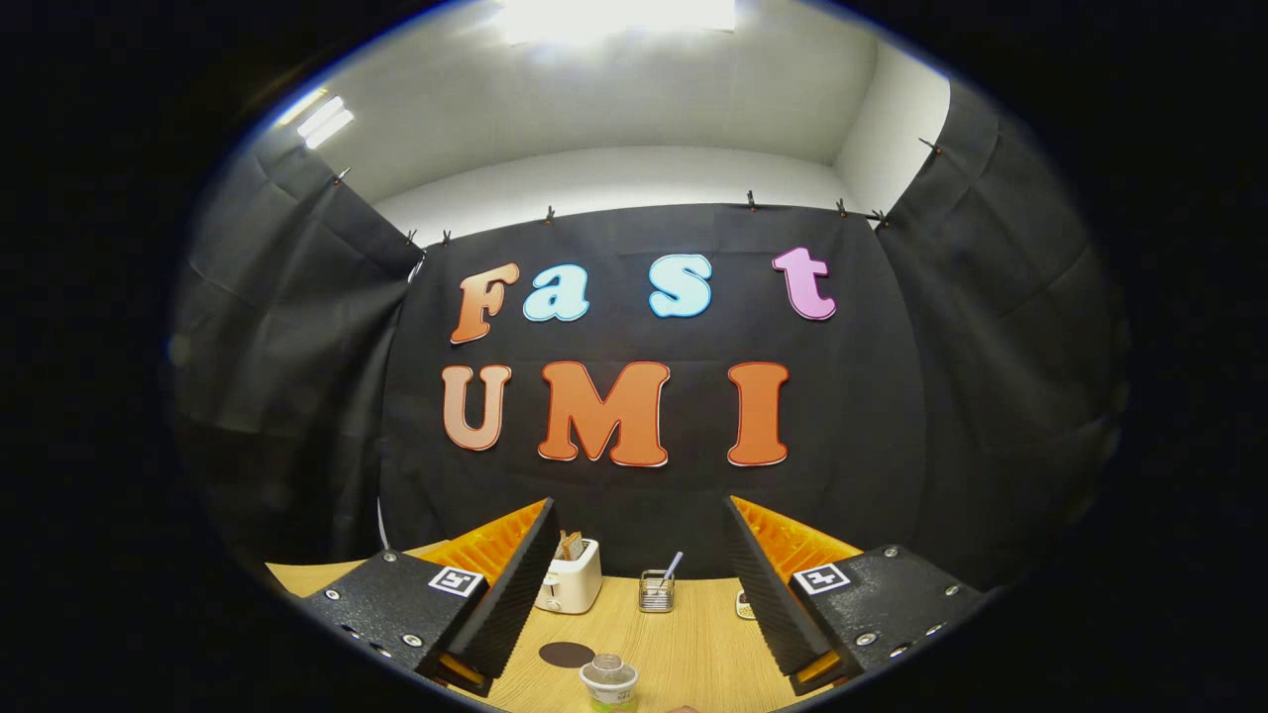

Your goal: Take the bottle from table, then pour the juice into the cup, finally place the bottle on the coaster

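1. My jaws (634, 614) stand wide open, gripping nothing and touching nothing; both fingers hang above the tabletop (684, 634).
2. Bottle (608, 681) stands upright on the tabletop, near side, in the gap between the fingers, slightly closer to the left one. I see its cap from above and a bit of its label; not touching either finger.
3. Coaster (567, 654), a dark round disc, lies flat just left of and beyond the bottle, close beside the left finger's inner edge. Apart from the bottle.
4. Open room: bare wood between the fingers from the bottle out to the far things; the lane straight ahead is free.
5. Far side, by the booth wall: a white toaster (570, 578) with slices sticking up, beyond the left finger.
6. A small wire holder (656, 590) with a stick-like thing in it stands right of the toaster, about centre.
7. A small round thing (743, 602) peeks out by the right finger, partly hidden; can't tell what it is.
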